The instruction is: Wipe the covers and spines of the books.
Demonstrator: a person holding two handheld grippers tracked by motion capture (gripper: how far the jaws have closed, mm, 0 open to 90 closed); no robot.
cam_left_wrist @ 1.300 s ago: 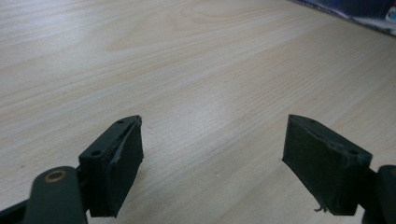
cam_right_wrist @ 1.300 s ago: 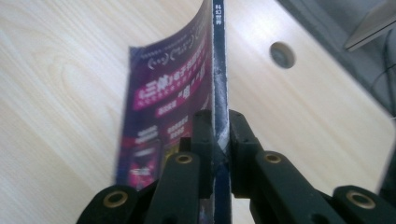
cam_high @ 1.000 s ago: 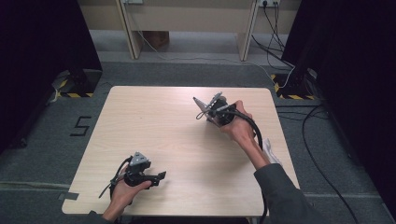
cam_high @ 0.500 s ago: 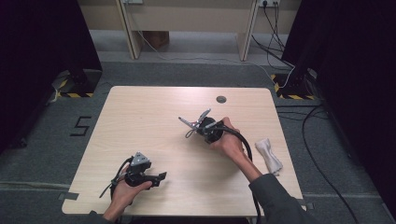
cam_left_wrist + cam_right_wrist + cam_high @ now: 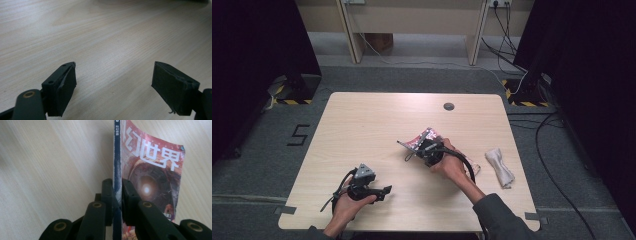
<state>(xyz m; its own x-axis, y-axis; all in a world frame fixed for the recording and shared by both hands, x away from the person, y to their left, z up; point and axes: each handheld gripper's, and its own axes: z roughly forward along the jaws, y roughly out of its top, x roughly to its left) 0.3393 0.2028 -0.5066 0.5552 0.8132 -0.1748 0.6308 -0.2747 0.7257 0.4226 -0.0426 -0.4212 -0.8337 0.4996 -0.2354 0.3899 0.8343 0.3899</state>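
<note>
Now the right gripper (image 5: 117, 195) is pinching a magazine (image 5: 150, 175) by its spine, holding it above the table (image 5: 362, 125), seemingly clear. At seven o'clock, the left gripper (image 5: 113, 82) is resting with jaws spread wide.

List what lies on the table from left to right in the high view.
Left tongs → magazine clamped in the right tongs → white cloth near the table's right edge.
</note>
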